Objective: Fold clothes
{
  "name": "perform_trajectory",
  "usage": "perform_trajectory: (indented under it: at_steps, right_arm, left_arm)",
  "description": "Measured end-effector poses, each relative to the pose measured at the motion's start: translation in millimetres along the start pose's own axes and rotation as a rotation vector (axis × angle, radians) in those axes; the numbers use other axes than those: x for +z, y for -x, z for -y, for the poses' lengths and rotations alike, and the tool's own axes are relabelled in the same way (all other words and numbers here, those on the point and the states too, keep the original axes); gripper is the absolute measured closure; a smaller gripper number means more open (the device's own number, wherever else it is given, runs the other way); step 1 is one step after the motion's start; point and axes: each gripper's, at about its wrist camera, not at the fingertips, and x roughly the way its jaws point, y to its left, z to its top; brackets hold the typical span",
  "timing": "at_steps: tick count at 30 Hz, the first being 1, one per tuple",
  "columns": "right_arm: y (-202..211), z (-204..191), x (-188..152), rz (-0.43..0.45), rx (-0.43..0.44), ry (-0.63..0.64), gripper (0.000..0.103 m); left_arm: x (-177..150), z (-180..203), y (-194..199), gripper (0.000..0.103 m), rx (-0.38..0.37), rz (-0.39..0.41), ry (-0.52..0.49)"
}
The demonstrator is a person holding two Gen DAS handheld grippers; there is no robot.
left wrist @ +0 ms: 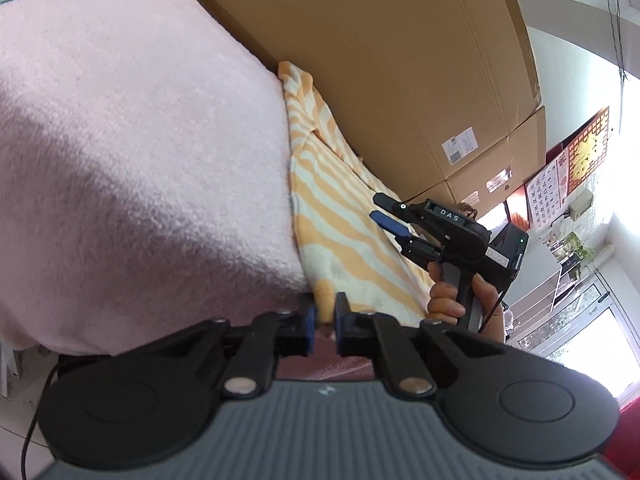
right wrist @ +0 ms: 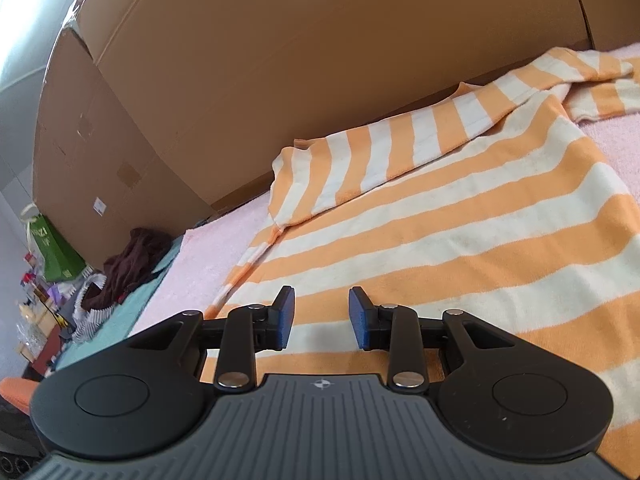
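Observation:
An orange-and-white striped sweater [right wrist: 460, 216] lies spread on a pink towel [right wrist: 224, 240], one sleeve folded across its upper part. In the left wrist view the sweater [left wrist: 332, 208] runs along the pink towel [left wrist: 132, 152]. My left gripper [left wrist: 323, 320] is shut on the sweater's orange hem at the towel's edge. My right gripper [right wrist: 322, 312] is open, its blue pads [right wrist: 286, 316] just above the sweater's lower body, holding nothing. It also shows in the left wrist view [left wrist: 384, 210], held by a hand over the sweater.
Large cardboard boxes [right wrist: 280, 60] stand right behind the sweater. A dark brown garment [right wrist: 132, 264] lies on a teal cloth [right wrist: 120, 320] at the left, beside a green bag [right wrist: 54, 252] and clutter. In the left wrist view a wall calendar [left wrist: 548, 196] hangs at the right.

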Motion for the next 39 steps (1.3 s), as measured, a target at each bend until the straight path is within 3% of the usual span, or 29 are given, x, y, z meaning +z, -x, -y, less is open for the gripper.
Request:
perform_trajectory:
  at_steps: [3,8,15,19,22,23,30,39]
  right_arm:
    - [-8.7,-20.5,9.1,-0.051,-0.029,0.075,0.068]
    - [-42.6,-36.9,45.1,-0.110,0.081,-0.111,0.068]
    - [-113.0,-33.8,62.6,-0.187,-0.004,-0.273,0.071]
    - [-130.7,-29.6,60.5,-0.151,0.005,-0.321,0.074]
    - [-139.7,-31.1,62.2,-0.126,-0.004,-0.309,0.081]
    - [-141.0,-32.9,63.3,-0.128,-0.022,-0.287,0.096]
    - [-122.3,-39.7,84.1,-0.049,-0.018,-0.186,0.095]
    - [-115.9,-21.6,95.6,-0.030,-0.045,-0.126,0.095]
  left_arm:
    - [2.8,11.7,1.8,0.097,0.023,0.015,-0.074]
    - [7.4,31.1,4.9,0.097,0.061,0.039,-0.197]
    - [11.3,49.8,6.8,0.097,0.089,0.054,-0.319]
    - [11.7,49.6,6.8,0.097,0.094,0.046,-0.335]
    - [10.8,52.5,3.6,0.097,0.118,0.039,-0.360]
    - [11.5,55.1,2.7,0.097,0.109,0.039,-0.368]
    - [18.0,75.8,-3.7,0.097,0.014,0.040,-0.423]
    - [1.5,100.2,-46.6,0.097,-0.044,-0.103,-0.545]
